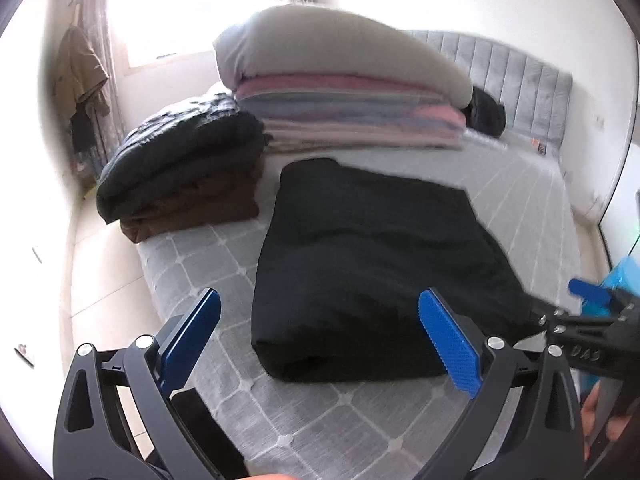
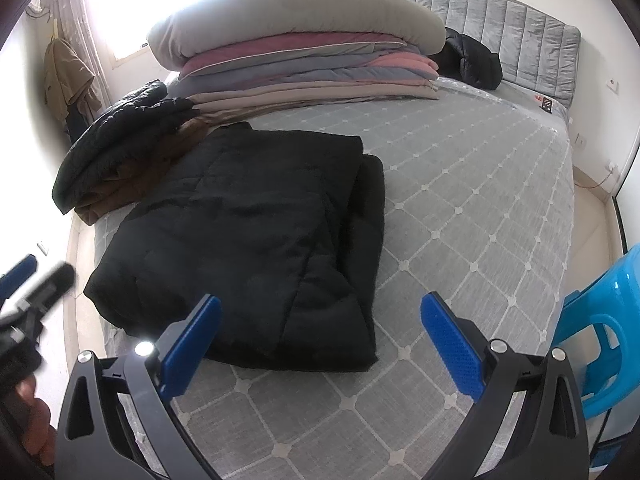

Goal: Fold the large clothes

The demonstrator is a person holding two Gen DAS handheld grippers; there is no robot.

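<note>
Blue-padded left tongs (image 1: 320, 332) sit nearest the lens, spread wide, holding nothing; right tongs (image 2: 320, 340) likewise wide open and empty; both hover above the bed (image 2: 460, 208), no contact with cloth that I can see.

Black padded jacket (image 1: 376, 264) lies straight ahead of both tongs on the grey quilted bed cover, already folded into a thick rectangle; near edge just beyond my fingertips; long axis runs away from me toward the headboard (image 2: 520, 28), tilted a little leftward in the right wrist view; a folded flap lies doubled along its right side.

From the left tongs the bundle sits centre to right; from the right tongs centre to left; so it lies between my two hands, neither clearly nearer; I judge the left takes the near-left corner, the right the doubled right edge, if one more fold or a lift is due.

Stack of folded dark clothes (image 1: 180, 168) sits left beyond the jacket, near but seemingly apart; bedding pile (image 1: 344, 92) behind; blue plastic stool (image 2: 600, 340) at right.

Writing: faint letters on the right tongs' body in the left view, roughly "DAS", not sure; small label near the headboard, unreadable.
</note>
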